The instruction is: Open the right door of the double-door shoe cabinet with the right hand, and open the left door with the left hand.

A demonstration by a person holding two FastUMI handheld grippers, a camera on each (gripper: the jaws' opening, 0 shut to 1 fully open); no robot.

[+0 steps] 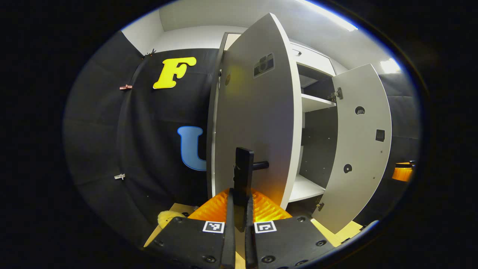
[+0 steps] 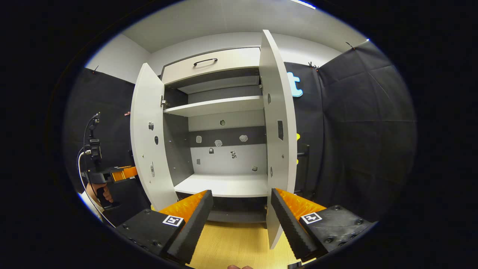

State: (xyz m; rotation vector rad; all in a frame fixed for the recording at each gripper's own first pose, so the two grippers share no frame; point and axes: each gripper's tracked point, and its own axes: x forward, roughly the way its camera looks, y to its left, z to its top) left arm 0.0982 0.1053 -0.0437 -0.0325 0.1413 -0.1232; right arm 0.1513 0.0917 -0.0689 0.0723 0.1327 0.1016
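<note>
Left gripper (image 1: 239, 209) clamps the left door's handle (image 1: 243, 175) — right gripper (image 2: 241, 220) hangs wide, both doors swung out; next, release.

I see matt, smooth laminate on both cabinet doors (image 2: 276, 123) and shelves (image 2: 216, 105). Door handle (image 1: 243, 175) looks matt dark metal or plastic, can't tell. Floor (image 2: 231, 243) is smooth light wood. Finger pads (image 2: 287, 220) ribbed, rough.

Both doors, left door (image 2: 149, 142) and right door (image 2: 278, 130), stand swung outward before the shelves (image 2: 220, 106) (cabinet interior between them).
</note>
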